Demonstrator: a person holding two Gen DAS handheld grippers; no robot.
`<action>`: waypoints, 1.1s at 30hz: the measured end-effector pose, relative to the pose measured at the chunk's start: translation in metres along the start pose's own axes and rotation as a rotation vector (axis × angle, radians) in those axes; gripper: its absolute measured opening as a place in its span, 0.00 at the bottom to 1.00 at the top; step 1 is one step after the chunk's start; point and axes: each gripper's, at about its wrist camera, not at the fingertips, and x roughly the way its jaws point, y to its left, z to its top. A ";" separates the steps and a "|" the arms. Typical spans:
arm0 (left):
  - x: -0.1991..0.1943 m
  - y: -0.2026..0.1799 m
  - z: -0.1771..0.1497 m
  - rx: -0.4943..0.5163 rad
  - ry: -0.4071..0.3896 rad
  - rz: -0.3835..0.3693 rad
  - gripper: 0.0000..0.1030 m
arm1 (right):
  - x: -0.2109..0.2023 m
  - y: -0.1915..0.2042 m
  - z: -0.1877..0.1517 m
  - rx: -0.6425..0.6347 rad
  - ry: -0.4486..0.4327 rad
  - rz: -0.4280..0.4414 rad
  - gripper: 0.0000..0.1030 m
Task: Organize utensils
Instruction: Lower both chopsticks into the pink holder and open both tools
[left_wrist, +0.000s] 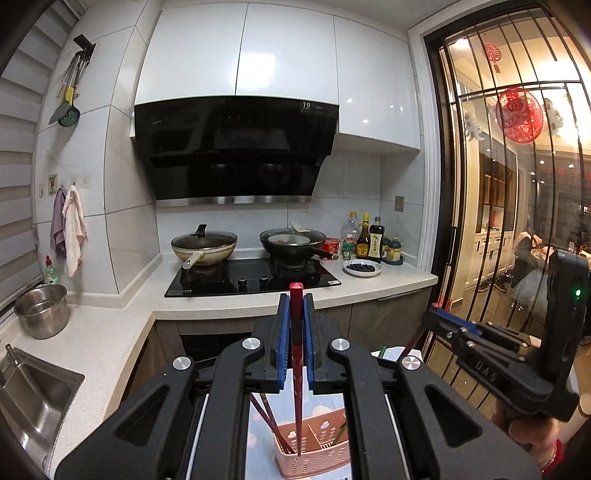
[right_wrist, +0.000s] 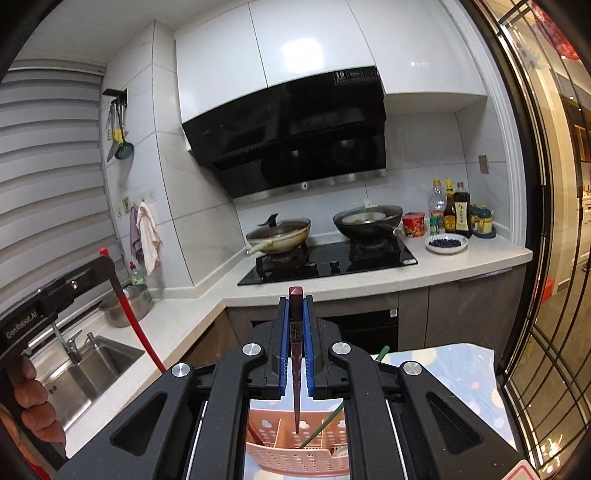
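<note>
Left gripper (left_wrist: 296, 314) clamped on a red chopstick (left_wrist: 297, 373), long axis upright, tip inside the pink basket (left_wrist: 314, 443) directly below; right gripper (right_wrist: 296, 317) likewise pinching a dark chopstick (right_wrist: 296, 369), tip just above the same basket (right_wrist: 295, 458); both equally near.

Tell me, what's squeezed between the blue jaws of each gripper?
A chopstick in each. The left gripper pinches a red chopstick, the right gripper a dark one, both over the pink basket.
</note>
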 end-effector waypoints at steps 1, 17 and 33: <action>0.007 0.000 -0.003 0.000 0.012 0.002 0.07 | 0.007 -0.001 -0.005 -0.002 0.011 -0.004 0.07; 0.084 0.005 -0.068 -0.029 0.224 -0.019 0.07 | 0.083 -0.023 -0.100 -0.058 0.238 -0.084 0.05; 0.060 0.007 -0.015 -0.011 0.103 0.001 0.07 | 0.076 -0.060 -0.098 0.033 0.238 -0.114 0.05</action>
